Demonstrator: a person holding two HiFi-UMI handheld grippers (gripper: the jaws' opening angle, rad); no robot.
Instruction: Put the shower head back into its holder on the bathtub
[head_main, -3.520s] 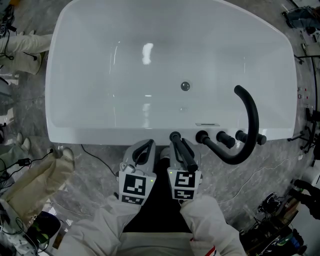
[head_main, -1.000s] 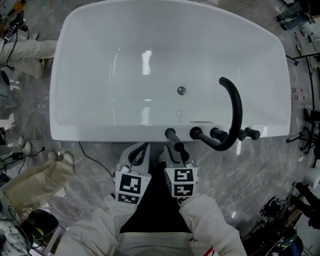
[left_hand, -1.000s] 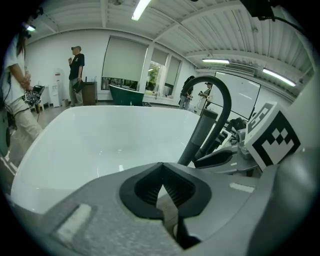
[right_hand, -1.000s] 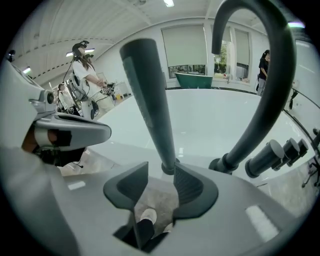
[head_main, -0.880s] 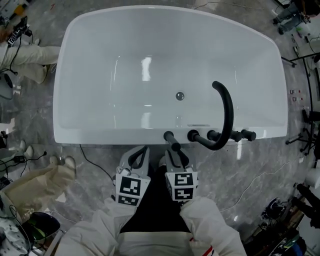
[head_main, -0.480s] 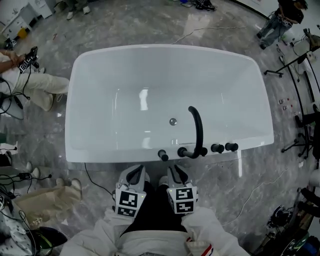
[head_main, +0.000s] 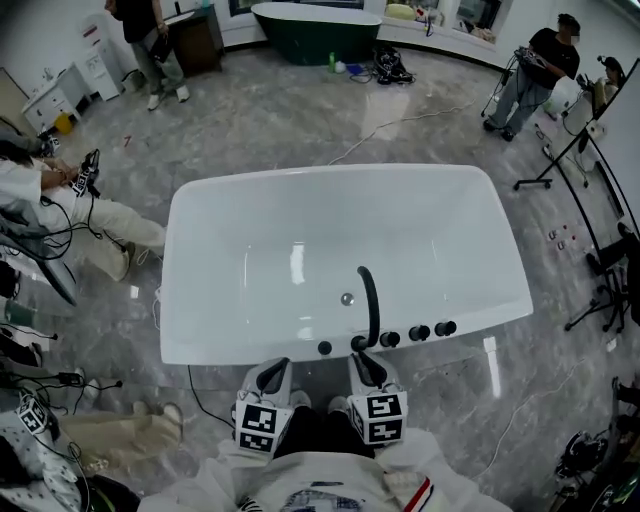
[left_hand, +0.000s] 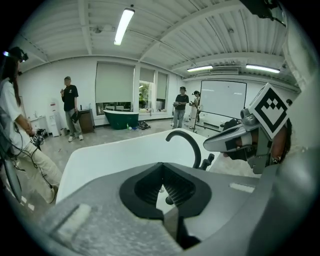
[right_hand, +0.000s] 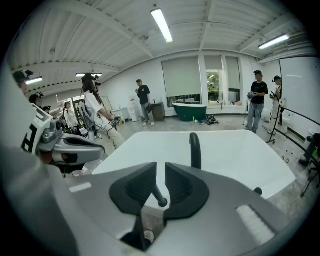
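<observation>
One white bathtub (head_main: 505, 262), grey marbled floor (head_main: 280, 120)

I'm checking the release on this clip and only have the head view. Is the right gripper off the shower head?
Observer: Yes. In the right gripper view the right gripper is empty. Its jaws have just been closing and are now a slit apart. The shower head stands beyond them on the tub rim, touching neither pad.
Operator: And the left one?
Observer: In its own view the left gripper is shut on nothing, with the jaw tips touching.
</observation>
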